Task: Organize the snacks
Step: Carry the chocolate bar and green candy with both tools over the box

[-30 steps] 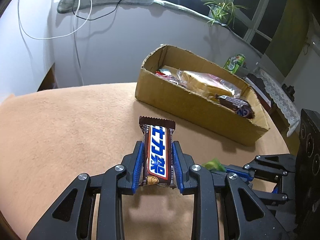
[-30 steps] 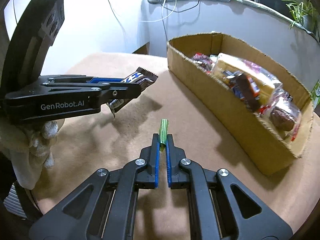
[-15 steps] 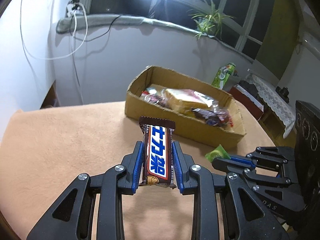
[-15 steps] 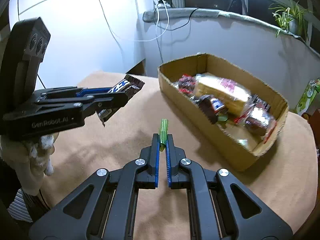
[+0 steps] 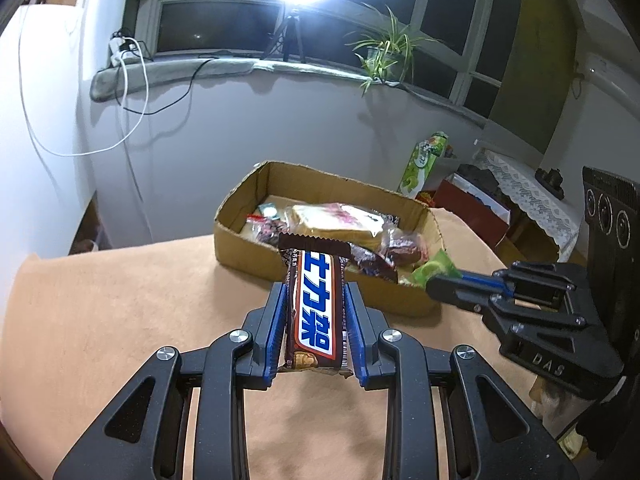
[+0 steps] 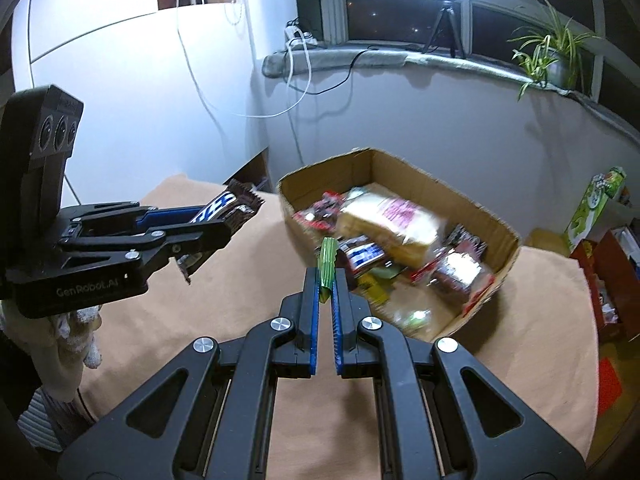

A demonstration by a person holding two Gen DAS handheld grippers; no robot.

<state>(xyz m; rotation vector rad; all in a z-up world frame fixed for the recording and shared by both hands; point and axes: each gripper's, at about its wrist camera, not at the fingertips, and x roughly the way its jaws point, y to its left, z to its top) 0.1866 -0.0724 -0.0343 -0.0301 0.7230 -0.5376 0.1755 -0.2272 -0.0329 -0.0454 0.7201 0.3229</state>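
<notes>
My left gripper (image 5: 316, 292) is shut on a brown chocolate bar (image 5: 316, 308) with a blue and white label, held high above the tan table; it also shows in the right wrist view (image 6: 228, 210). My right gripper (image 6: 327, 276) is shut on a small green packet (image 6: 327, 264), also seen in the left wrist view (image 5: 434, 267), held above the near wall of the cardboard box (image 6: 508, 268). The box (image 5: 248, 248) holds several wrapped snacks, among them a bread pack (image 5: 332, 224).
The table (image 5: 120, 312) has a tan cloth. A green carton (image 5: 424, 162) stands beyond the box. A white wall with hanging cables (image 5: 128, 92), a sill with a plant (image 5: 384, 56) and a ring light on a tripod (image 5: 288, 36) lie behind.
Both grippers have risen well above the table with their snacks held. The box now looks lower and farther, and its inside shows more fully.
</notes>
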